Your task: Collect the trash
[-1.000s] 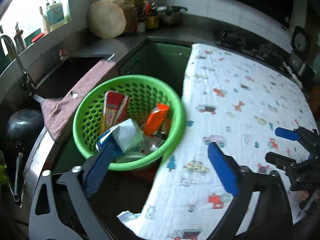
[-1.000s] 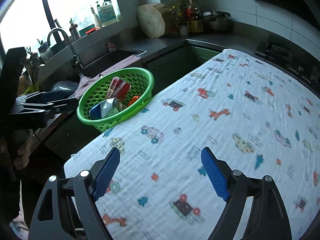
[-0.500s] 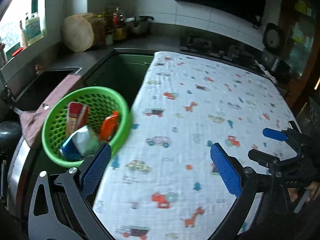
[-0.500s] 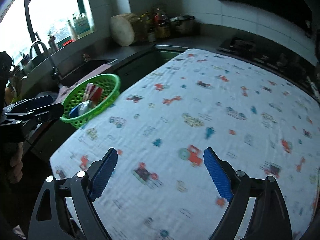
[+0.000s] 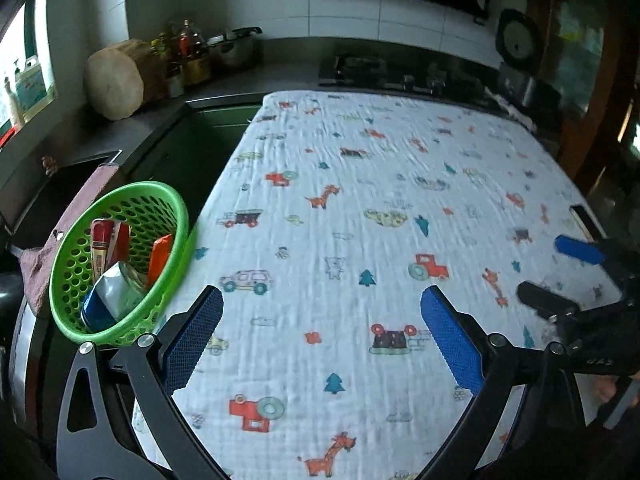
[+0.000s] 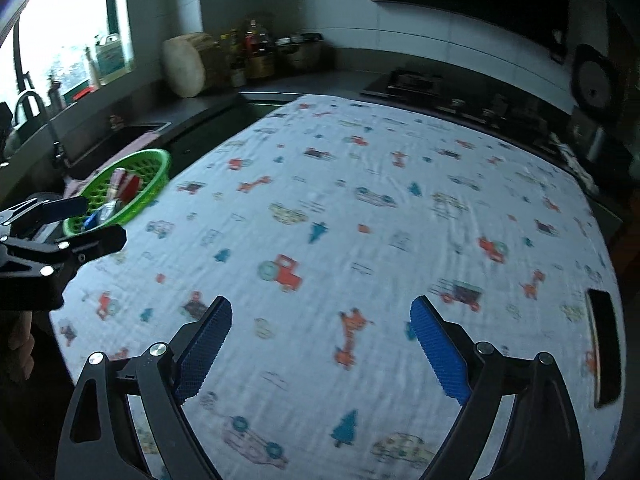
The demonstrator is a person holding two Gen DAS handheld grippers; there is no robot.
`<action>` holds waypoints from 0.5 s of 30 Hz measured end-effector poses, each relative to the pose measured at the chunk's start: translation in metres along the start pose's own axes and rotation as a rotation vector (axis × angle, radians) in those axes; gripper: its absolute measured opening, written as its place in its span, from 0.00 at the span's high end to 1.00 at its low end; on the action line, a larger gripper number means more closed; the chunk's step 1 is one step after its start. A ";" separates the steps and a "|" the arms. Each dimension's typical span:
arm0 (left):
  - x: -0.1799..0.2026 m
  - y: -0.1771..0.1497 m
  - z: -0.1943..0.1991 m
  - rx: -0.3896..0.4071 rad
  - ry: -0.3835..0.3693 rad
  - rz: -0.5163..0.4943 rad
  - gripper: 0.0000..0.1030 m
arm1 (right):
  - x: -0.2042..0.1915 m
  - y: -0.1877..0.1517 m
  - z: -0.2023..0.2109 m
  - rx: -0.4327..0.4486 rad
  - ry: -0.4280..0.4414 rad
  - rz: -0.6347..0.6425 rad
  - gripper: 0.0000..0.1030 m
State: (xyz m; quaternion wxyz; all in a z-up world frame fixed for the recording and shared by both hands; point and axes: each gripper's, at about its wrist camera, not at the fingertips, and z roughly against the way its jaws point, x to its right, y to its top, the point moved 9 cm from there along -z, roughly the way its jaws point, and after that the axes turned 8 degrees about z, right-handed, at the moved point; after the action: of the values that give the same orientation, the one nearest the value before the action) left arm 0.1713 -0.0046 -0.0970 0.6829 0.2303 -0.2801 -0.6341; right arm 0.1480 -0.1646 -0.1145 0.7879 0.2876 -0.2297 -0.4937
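Note:
A green perforated basket (image 5: 160, 196) sits at the left edge of the table and holds a red packet (image 5: 102, 240), an orange wrapper (image 5: 160, 256) and a blue-and-white bag (image 5: 110, 296). It also shows in the right wrist view (image 6: 154, 160). My left gripper (image 5: 320, 336) is open and empty over the printed cloth (image 5: 380, 208), right of the basket. My right gripper (image 6: 320, 344) is open and empty over the cloth's near part; it shows in the left wrist view (image 5: 556, 276) at the right.
A sink (image 6: 120, 136) with a tap and a pink towel (image 5: 80, 200) lie left of the basket. A wood block (image 5: 116, 80), bottles and a pot stand on the back counter. A stove (image 5: 380, 68) is behind the table. A dark phone-like slab (image 6: 604, 344) lies at the cloth's right edge.
Both grippers have pulled back and swung right, away from the basket, which now sits farther left and smaller in both views. Both stay open and empty.

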 end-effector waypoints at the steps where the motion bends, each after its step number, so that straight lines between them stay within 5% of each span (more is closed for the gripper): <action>1: 0.002 -0.001 -0.003 -0.004 0.008 -0.006 0.05 | 0.002 -0.001 0.000 -0.004 -0.010 -0.006 0.14; 15: 0.037 -0.003 -0.005 0.030 0.027 -0.073 0.05 | 0.045 -0.031 0.011 -0.041 -0.103 -0.144 0.13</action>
State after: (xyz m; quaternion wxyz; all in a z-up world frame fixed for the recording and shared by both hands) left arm 0.1737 -0.0418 -0.0997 0.6594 0.2591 -0.2717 -0.6513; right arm 0.1391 -0.2187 -0.1247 0.7432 0.2616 -0.2384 -0.5678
